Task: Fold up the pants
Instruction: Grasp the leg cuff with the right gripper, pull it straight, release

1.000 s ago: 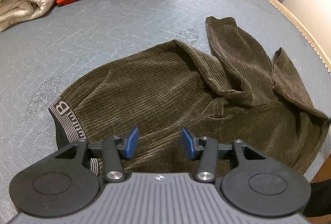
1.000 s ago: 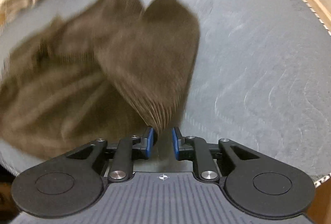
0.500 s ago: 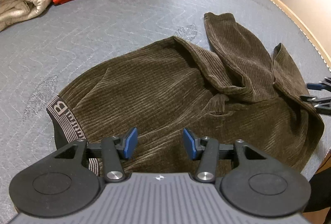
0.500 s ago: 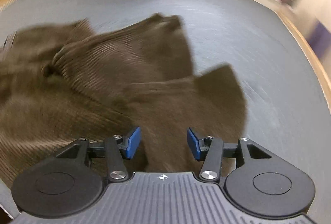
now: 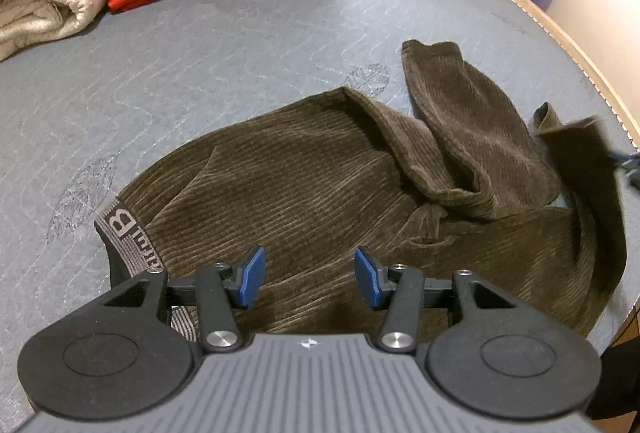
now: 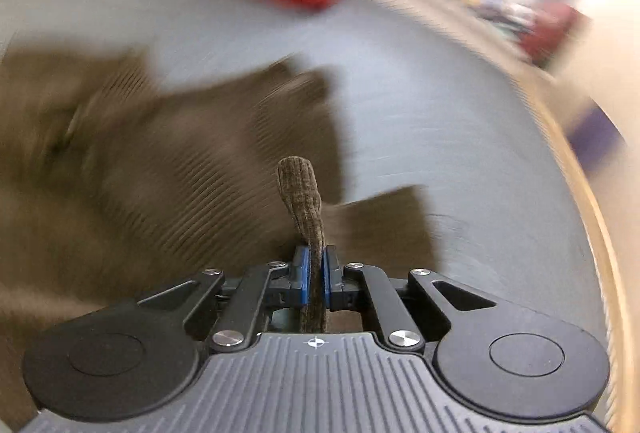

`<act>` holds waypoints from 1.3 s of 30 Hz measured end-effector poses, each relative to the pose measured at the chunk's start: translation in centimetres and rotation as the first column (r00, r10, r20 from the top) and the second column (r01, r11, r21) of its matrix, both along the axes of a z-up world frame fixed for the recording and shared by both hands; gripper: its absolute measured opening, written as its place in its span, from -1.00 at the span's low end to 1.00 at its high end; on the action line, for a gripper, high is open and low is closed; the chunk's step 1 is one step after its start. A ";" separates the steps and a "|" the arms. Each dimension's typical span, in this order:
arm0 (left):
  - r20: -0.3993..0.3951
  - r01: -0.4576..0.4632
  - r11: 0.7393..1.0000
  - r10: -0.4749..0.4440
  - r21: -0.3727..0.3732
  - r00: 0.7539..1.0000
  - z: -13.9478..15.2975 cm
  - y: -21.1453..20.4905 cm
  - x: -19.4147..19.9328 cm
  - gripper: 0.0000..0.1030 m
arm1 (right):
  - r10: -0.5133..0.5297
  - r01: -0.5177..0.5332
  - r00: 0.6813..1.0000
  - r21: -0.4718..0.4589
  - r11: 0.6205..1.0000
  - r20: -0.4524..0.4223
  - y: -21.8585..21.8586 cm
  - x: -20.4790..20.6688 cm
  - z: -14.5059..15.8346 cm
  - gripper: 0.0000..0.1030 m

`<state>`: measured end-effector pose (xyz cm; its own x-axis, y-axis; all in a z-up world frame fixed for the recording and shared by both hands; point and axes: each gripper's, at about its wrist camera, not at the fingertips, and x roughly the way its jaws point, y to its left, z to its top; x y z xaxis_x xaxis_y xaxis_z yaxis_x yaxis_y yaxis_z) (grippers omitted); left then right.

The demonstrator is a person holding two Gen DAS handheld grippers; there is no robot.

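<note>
Grey quilted mattress [image 5: 248, 45] carries the pants [image 5: 320, 185] along its near edge, long axis left-right, waistband left. My left gripper [image 5: 310, 279] hovers wide above the seat. My right gripper [image 6: 315, 275], nearer the legs, pinches 1 leg end.

Brown corduroy pants [image 5: 320, 193] lie crumpled on the grey quilted surface, the grey waistband [image 5: 128, 237] with its big letter B at the near left. One leg [image 5: 472, 121] is bunched and folded back toward the far right, while the other leg's end [image 6: 304, 201] is pinched in a narrow upright fold, the rest blurred behind it.
</note>
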<state>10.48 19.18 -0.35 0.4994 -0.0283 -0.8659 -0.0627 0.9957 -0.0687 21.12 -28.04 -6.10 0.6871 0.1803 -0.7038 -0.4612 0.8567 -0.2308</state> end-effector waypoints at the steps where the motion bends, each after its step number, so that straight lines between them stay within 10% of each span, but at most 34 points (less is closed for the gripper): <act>1: 0.003 0.001 1.000 -0.001 -0.002 1.000 0.1 -0.2 0.0 0.06 | -0.058 0.057 0.998 0.067 0.996 0.017 -2.1 -0.1 1.1 -0.88; 8: 0.011 0.045 0.999 -0.045 -0.002 0.999 0.4 -2.0 -0.8 0.06 | -0.491 0.486 0.867 0.351 0.800 -0.080 -20.1 -3.5 2.8 -0.89; 15: -0.006 0.065 0.998 -0.065 0.006 0.998 -0.2 -2.8 -1.4 0.06 | -0.760 0.918 0.375 0.098 0.384 -0.531 -33.8 -6.2 -6.6 -0.97; 20: -0.024 0.058 0.998 -0.057 0.011 0.998 -0.9 -2.8 -0.9 0.06 | -0.791 0.932 0.359 0.149 0.329 -0.495 -34.4 -6.5 -5.8 -0.98; 24: -0.027 0.059 0.998 -0.059 0.007 0.998 -1.0 -2.8 -0.7 0.06 | -0.907 0.975 0.201 -0.014 0.222 -0.370 -35.4 -6.4 -5.7 -1.00; 27: -0.023 0.061 0.998 -0.061 -0.002 0.998 -0.8 -2.7 -0.7 0.07 | -0.949 0.969 0.239 0.117 0.219 -0.206 -34.6 -5.8 -2.7 -0.92; 30: -0.020 0.065 0.998 -0.065 -0.007 0.998 -0.8 -2.7 -0.5 0.10 | -0.851 0.865 0.461 0.340 0.368 -0.250 -32.4 -3.8 -1.9 -0.81; 33: -0.026 0.062 0.998 -0.062 -0.009 0.998 -1.0 -2.7 -0.3 0.12 | -0.743 0.799 0.580 0.409 0.440 -0.335 -29.9 -0.5 -3.3 -0.67; 39: -0.043 0.053 0.999 -0.053 -0.006 0.998 -1.6 -2.5 0.1 0.15 | -0.748 0.801 0.587 0.357 0.480 -0.311 -28.7 6.0 -6.4 -0.05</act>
